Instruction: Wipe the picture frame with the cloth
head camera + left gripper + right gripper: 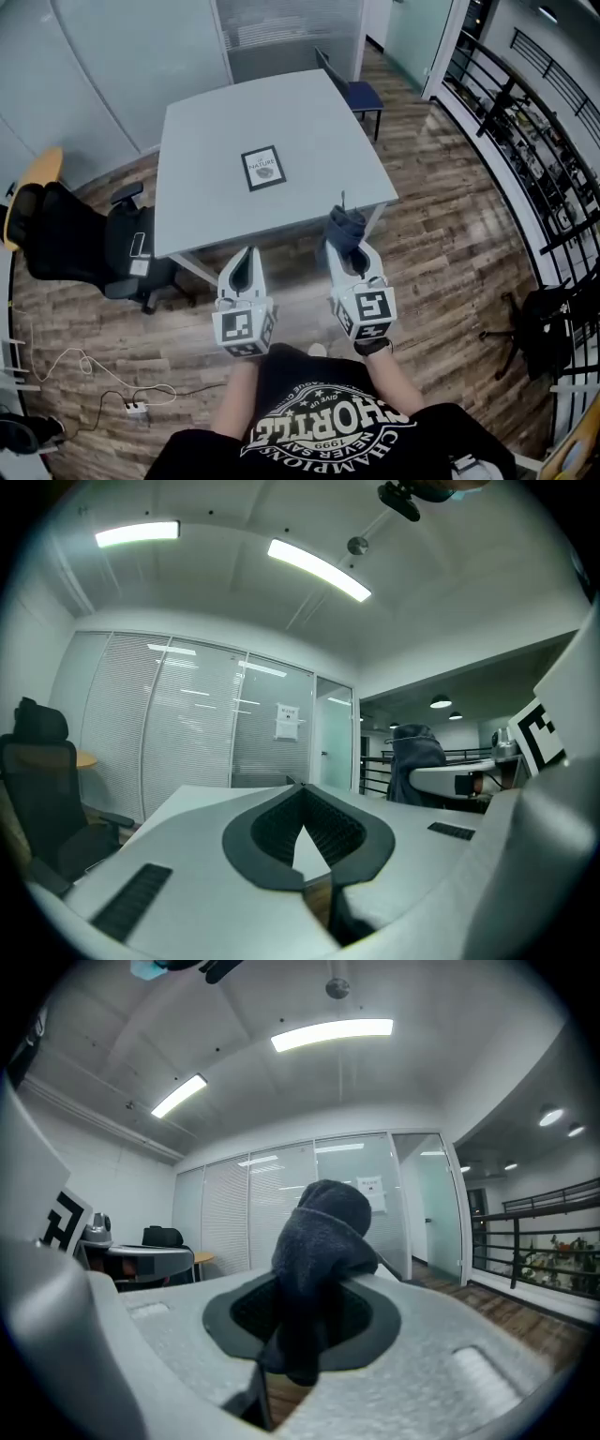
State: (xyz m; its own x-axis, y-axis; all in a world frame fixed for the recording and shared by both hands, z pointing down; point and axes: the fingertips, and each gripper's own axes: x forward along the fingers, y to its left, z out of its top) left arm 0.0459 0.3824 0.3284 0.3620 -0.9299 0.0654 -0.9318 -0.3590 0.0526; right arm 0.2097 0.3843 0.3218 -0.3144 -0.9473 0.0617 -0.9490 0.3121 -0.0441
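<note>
Frame (263, 168) appears to lie flat at mid-table (206, 131), long axis running toward the far edge; it has a black rectangular border and a white insert. Both grippers are held level, side by side, short of the near table edge and pointing at it. Right gripper (351, 246) clamps a dark fleecy cloth (344, 227), bunched upright. Left gripper (246, 260) has its jaws together, empty.

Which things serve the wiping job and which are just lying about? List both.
Job: picture frame, cloth, right gripper shut on the cloth.
Just around: black office chair, blue chair, power strip on the floor, empty left gripper.
</note>
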